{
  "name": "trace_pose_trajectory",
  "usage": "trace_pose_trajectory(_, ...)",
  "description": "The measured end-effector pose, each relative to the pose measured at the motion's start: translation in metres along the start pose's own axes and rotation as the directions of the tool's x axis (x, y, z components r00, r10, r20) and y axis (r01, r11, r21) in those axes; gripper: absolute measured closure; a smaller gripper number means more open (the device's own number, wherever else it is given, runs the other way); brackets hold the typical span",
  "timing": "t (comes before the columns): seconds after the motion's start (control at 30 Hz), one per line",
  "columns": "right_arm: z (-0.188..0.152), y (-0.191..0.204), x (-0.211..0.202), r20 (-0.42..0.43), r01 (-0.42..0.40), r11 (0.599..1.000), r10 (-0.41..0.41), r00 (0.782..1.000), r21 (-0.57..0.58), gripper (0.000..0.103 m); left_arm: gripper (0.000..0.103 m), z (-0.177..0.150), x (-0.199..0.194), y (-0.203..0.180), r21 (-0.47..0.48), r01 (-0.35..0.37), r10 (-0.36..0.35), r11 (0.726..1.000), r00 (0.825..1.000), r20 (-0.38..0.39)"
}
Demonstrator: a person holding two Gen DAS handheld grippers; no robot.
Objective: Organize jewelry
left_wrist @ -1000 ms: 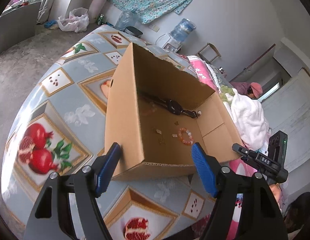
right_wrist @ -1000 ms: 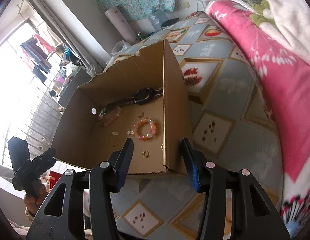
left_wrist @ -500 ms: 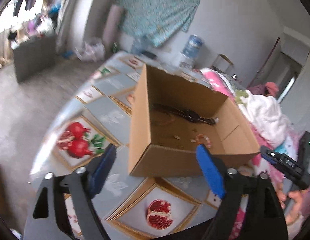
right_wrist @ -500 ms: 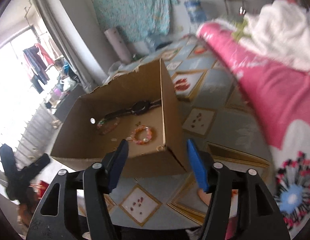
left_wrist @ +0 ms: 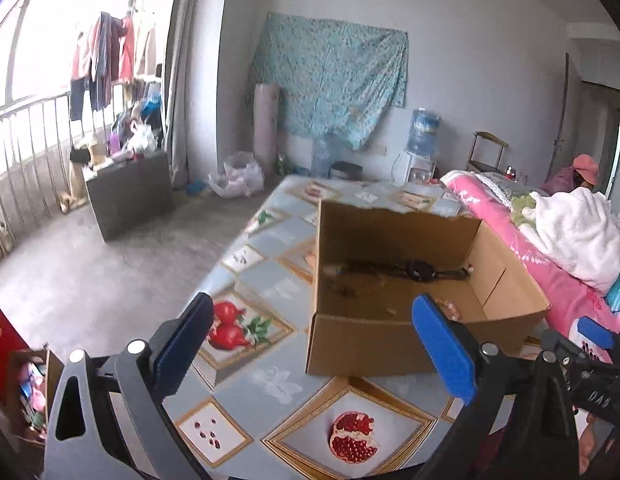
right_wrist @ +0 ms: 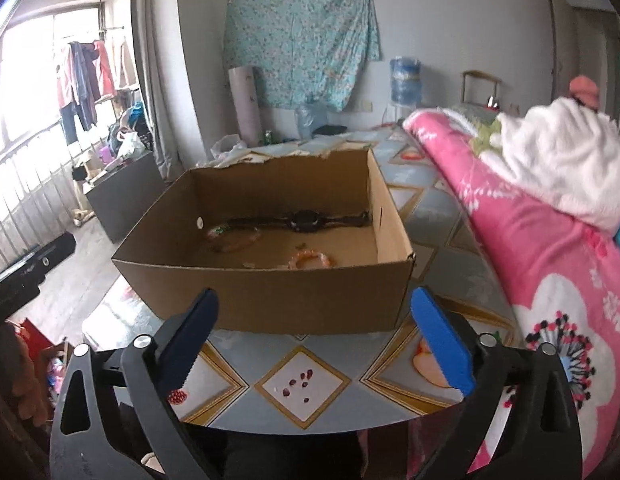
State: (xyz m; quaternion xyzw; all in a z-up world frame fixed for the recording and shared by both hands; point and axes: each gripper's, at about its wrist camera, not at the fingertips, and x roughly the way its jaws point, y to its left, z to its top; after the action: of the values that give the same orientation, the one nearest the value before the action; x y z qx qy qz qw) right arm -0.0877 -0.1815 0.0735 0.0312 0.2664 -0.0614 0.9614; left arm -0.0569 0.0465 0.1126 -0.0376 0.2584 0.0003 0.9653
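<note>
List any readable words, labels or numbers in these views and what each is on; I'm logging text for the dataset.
"DAS": white letters on the black body of the right tool, at the left wrist view's right edge.
Water dispenser bottle: label too blurred to read.
Cardboard box and tablecloth: no text visible, only fruit pictures.

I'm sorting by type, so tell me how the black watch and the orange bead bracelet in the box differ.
The black watch lies stretched out straight along the back wall of the cardboard box; the orange bead bracelet is a closed ring nearer the front wall. The watch is dark, long, with a round face; the bracelet is pale orange and compact. Both rest loose on the box floor.
</note>
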Motion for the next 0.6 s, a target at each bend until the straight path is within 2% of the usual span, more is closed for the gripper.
trace_pose_trajectory(0.1, 0.003, 0.005, -0.007, 0.036, 0.044, 0.999, -0.043, 0.998, -0.023, 0.008, 0.006, 0.006, -0.006, -0.003, -0.003, -0.023, 0.023, 1.000, 1.000, 0.015)
trace_pose_trajectory(0.17, 0.003, 0.006, -0.008, 0.037, 0.036, 0.999, -0.036, 0.999, -0.011, 0.008, 0.005, 0.005, -0.003, -0.004, -0.015, -0.055, 0.055, 0.998, 0.998, 0.009)
trace_pose_trajectory(0.3, -0.001, 0.008, 0.003, -0.012, 0.026, 1.000, -0.026, 1.000, 0.006, 0.008, 0.006, -0.011, 0.014, -0.009, -0.045, -0.059, 0.054, 0.997, 0.993, -0.104)
trace_pose_trajectory(0.43, -0.009, 0.014, 0.016, -0.077, 0.021, 1.000, -0.023, 0.997, -0.021, 0.008, 0.006, -0.029, 0.038, -0.015, -0.028, -0.059, 0.051, 0.998, 0.970, -0.236)
trace_pose_trajectory(0.6, -0.017, 0.007, 0.030, -0.147, 0.029, 1.000, -0.029, 0.989, -0.003, 0.008, 0.006, -0.040, 0.053, -0.027, 0.011, -0.058, 0.059, 0.998, 0.953, -0.299)
